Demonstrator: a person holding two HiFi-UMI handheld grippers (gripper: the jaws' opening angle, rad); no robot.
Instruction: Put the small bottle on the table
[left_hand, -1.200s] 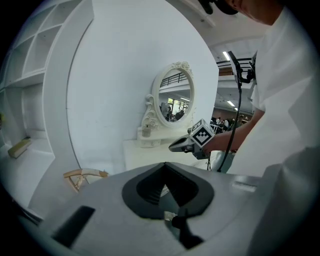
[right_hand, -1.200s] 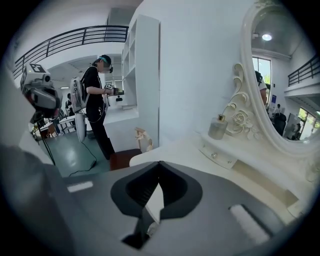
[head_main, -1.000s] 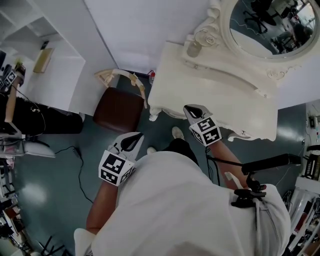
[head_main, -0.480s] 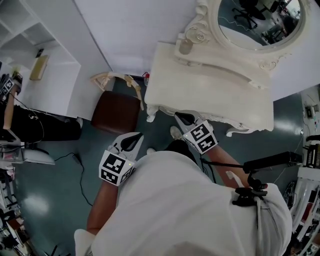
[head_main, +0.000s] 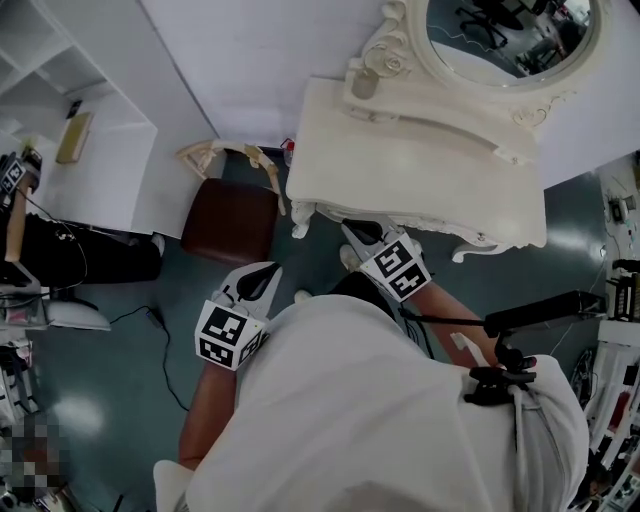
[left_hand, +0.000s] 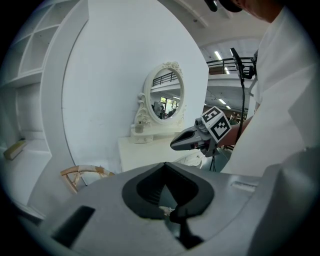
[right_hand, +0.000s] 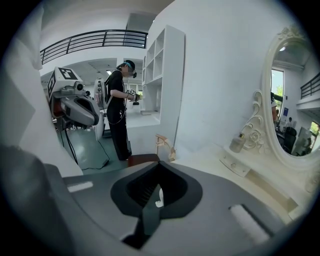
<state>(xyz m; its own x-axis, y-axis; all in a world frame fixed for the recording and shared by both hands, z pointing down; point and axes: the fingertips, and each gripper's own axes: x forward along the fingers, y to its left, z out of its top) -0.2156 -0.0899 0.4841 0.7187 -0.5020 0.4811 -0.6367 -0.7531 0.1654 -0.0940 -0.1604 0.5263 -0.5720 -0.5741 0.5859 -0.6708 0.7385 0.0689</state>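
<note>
The small bottle (head_main: 365, 83) stands on the raised ledge of the white dressing table (head_main: 420, 170), beside the carved mirror frame. It also shows far off as the bottle (left_hand: 139, 128) in the left gripper view and the bottle (right_hand: 237, 143) in the right gripper view. My right gripper (head_main: 352, 232) hangs shut and empty at the table's front edge, well short of the bottle. My left gripper (head_main: 266, 276) is shut and empty over the floor, left of the table. Each gripper view shows its own closed jaws, left gripper (left_hand: 165, 167) and right gripper (right_hand: 159, 165), with nothing between them.
A brown stool (head_main: 233, 222) with a curved wooden back (head_main: 235, 155) stands left of the table. White shelving (head_main: 70, 120) lines the left wall. An oval mirror (head_main: 510, 35) rises behind the table. A person in black (right_hand: 120, 120) stands by the shelves. A black stand (head_main: 540, 315) is at right.
In the head view my right gripper has slid leftward along the table's front edge. The left gripper has hardly moved. Both stay shut.
</note>
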